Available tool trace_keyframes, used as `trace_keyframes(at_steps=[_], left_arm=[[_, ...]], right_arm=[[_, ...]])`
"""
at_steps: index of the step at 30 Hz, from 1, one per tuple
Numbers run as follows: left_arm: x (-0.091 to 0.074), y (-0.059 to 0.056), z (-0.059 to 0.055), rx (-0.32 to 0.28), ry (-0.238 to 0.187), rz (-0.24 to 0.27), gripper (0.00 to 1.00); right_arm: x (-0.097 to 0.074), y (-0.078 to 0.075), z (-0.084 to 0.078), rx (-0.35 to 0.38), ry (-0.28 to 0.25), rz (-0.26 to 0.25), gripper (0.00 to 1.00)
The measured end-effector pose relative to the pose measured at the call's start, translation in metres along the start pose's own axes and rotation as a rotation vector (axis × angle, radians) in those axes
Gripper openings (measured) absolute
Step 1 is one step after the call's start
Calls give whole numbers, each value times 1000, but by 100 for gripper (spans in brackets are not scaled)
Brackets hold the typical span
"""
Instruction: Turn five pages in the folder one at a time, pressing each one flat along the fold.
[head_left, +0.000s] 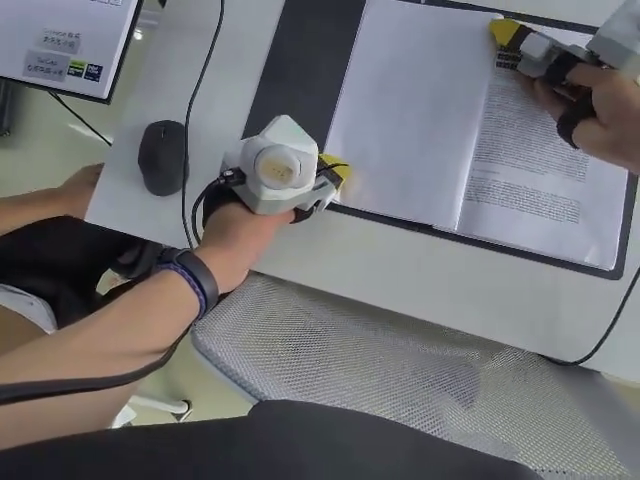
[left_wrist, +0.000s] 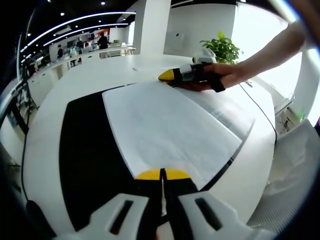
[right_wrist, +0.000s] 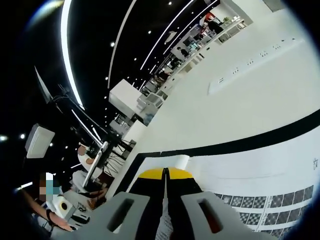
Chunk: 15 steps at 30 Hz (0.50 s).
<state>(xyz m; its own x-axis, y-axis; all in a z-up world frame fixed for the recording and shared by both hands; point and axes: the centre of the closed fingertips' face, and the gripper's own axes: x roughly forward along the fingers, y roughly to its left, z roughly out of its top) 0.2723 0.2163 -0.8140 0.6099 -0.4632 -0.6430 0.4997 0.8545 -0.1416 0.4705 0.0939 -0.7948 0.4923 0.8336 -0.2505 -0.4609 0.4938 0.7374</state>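
Note:
The black folder (head_left: 300, 70) lies open on the white desk, with a blank white left page (head_left: 410, 110) and a printed right page (head_left: 545, 160). My left gripper (head_left: 335, 172) is shut, its yellow tips resting at the blank page's near left corner; in the left gripper view its tips (left_wrist: 162, 174) meet at the edge of the page (left_wrist: 165, 125). My right gripper (head_left: 505, 33) is shut at the top of the printed page, close to the fold. In the right gripper view its tips (right_wrist: 165, 173) lie low over the page by the folder's black border (right_wrist: 240, 142). The right gripper (left_wrist: 182, 75) also appears across the folder in the left gripper view.
A black mouse (head_left: 162, 155) with its cable sits left of the folder. A screen corner (head_left: 60, 45) is at the far left. A grey mesh chair seat (head_left: 400, 370) lies below the desk's near edge. Another cable (head_left: 600, 335) hangs at the right.

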Motion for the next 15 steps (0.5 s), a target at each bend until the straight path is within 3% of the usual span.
trace_keyframes(at_steps=[4, 15], left_arm=[[0, 0, 0, 1, -1, -1, 0], [0, 0, -1, -11, -8, 3, 0]], right_arm=[[-3, 1, -7, -22, 32, 23, 0], [-38, 38, -60, -39, 110, 110, 0]])
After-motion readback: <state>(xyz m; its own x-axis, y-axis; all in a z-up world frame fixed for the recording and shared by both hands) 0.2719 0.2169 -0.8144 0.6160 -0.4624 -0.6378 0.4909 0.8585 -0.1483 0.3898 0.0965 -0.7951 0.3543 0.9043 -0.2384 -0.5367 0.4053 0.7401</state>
